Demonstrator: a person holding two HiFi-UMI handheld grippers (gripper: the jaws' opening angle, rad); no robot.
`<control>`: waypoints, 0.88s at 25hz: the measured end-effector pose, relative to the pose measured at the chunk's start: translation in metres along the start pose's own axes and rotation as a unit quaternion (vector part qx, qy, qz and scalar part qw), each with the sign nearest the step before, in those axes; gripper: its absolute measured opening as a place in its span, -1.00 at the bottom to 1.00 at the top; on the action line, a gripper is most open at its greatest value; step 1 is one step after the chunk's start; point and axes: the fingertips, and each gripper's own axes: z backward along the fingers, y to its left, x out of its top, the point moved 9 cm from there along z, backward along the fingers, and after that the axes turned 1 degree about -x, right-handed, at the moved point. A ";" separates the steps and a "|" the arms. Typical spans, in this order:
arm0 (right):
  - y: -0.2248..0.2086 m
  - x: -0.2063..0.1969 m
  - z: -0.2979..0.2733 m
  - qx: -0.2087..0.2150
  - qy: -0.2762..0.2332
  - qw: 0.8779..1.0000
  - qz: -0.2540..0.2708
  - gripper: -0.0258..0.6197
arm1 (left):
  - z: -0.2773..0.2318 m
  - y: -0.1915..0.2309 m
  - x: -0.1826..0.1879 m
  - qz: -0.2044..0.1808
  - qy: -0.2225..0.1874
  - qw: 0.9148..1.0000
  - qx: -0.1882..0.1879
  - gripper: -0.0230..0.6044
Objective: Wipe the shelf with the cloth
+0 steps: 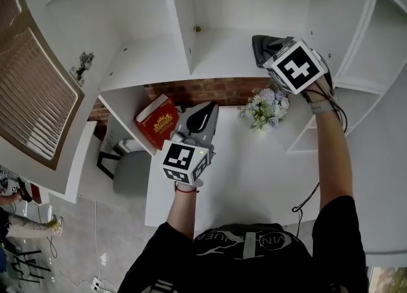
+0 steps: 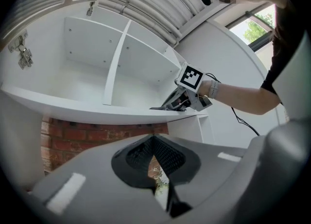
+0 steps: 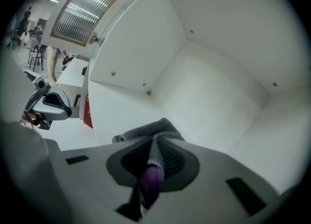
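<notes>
A dark grey cloth [image 1: 259, 45] lies on the white shelf board [image 1: 216, 56], in the compartment right of the upright divider [image 1: 181, 18]. My right gripper [image 1: 271, 54] is shut on the cloth and presses it onto the board. In the right gripper view the grey cloth [image 3: 146, 131] bunches out in front of the right gripper [image 3: 156, 145], with a purple bit pinched between the pads. My left gripper [image 1: 202, 109] hangs below the shelf over the desk, its jaws together with nothing in them. The left gripper [image 2: 154, 143] points toward the shelf edge [image 2: 73, 104] and sees the right gripper [image 2: 177, 102] on the cloth [image 2: 163, 107].
A red book [image 1: 157, 120] leans under the shelf at the left. A small bunch of pale flowers [image 1: 264, 109] stands on the white desk [image 1: 254, 171] against the brick wall [image 1: 203, 88]. An open cabinet door [image 1: 32, 88] with slats hangs at the far left.
</notes>
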 end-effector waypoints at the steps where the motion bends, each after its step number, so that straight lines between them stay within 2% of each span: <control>1: -0.004 -0.008 0.005 -0.010 0.005 1.000 -0.008 -0.80 | -0.003 -0.003 0.000 0.003 -0.001 1.000 -0.008 -0.89; 6: -0.020 -0.042 0.029 -0.054 0.032 0.997 -0.038 -0.80 | -0.022 -0.019 -0.001 0.012 -0.009 0.999 -0.045 -0.89; 10: -0.031 -0.064 0.044 -0.097 0.069 0.992 -0.039 -0.80 | -0.034 -0.033 -0.003 0.015 -0.011 0.997 -0.072 -0.89; 12: -0.033 -0.070 0.048 -0.104 0.072 0.991 -0.039 -0.80 | -0.037 -0.038 -0.005 0.016 -0.012 0.996 -0.082 -0.89; 16: -0.034 -0.070 0.047 -0.093 0.066 0.993 -0.041 -0.81 | -0.036 -0.040 -0.006 0.017 -0.011 0.996 -0.086 -0.89; 22: -0.037 -0.058 0.036 -0.046 0.047 0.995 -0.070 -0.82 | -0.023 -0.025 -0.008 0.021 -0.011 0.998 -0.058 -0.89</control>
